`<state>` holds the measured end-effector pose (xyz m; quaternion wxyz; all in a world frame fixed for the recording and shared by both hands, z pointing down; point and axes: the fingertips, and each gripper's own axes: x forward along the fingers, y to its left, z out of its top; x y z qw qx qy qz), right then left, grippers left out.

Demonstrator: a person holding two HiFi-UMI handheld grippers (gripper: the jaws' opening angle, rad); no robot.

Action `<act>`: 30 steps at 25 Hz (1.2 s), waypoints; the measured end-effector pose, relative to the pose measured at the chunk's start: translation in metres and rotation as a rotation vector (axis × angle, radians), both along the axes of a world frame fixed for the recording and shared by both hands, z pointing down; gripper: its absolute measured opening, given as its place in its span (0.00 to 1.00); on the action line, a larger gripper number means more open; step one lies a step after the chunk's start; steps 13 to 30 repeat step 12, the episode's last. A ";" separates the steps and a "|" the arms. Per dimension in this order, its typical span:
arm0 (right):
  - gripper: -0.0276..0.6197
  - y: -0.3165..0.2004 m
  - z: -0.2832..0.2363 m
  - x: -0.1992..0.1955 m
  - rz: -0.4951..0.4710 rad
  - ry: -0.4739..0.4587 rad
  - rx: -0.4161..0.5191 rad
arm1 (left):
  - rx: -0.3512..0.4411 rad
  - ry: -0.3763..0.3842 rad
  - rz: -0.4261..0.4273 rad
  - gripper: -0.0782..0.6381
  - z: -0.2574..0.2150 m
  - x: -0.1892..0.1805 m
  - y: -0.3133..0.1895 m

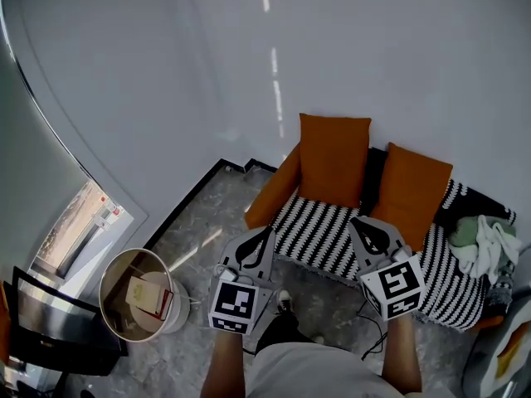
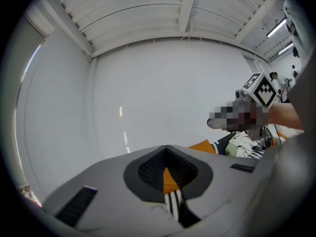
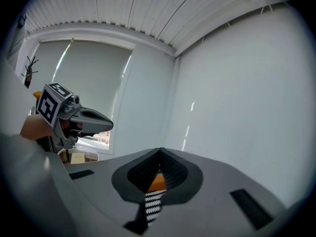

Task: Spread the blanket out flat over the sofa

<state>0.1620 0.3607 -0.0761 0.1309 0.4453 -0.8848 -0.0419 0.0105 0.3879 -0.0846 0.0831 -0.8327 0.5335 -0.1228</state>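
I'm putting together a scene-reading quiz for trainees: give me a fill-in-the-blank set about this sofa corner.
Two ___ cushions lean on the back of the sofa.
The sofa's cover is striped black and ___.
In the head view, the crumpled blanket lies at the sofa's ___ end.
In the head view, the round bin stands on the floor to the ___ of the sofa.
Missing words: orange; white; right; left.

Blanket point(image 1: 323, 235) striped woven cloth; cushions point(image 1: 334, 157) matt orange fabric; floor point(image 1: 199, 222) glossy, veined stone; wall point(image 1: 166, 73) smooth, faintly shiny
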 end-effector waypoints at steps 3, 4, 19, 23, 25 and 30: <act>0.04 0.000 0.004 0.001 0.001 0.004 -0.008 | -0.005 0.001 -0.001 0.11 0.003 0.000 -0.001; 0.04 -0.001 0.005 0.001 0.002 0.005 -0.009 | -0.006 0.001 -0.001 0.11 0.003 0.000 -0.001; 0.04 -0.008 0.010 0.009 0.013 0.016 -0.020 | -0.016 0.004 -0.002 0.11 0.007 0.003 -0.008; 0.04 -0.008 0.010 0.009 0.013 0.016 -0.020 | -0.016 0.004 -0.002 0.11 0.007 0.003 -0.008; 0.04 -0.008 0.010 0.009 0.013 0.016 -0.020 | -0.016 0.004 -0.002 0.11 0.007 0.003 -0.008; 0.04 -0.008 0.010 0.009 0.013 0.016 -0.020 | -0.016 0.004 -0.002 0.11 0.007 0.003 -0.008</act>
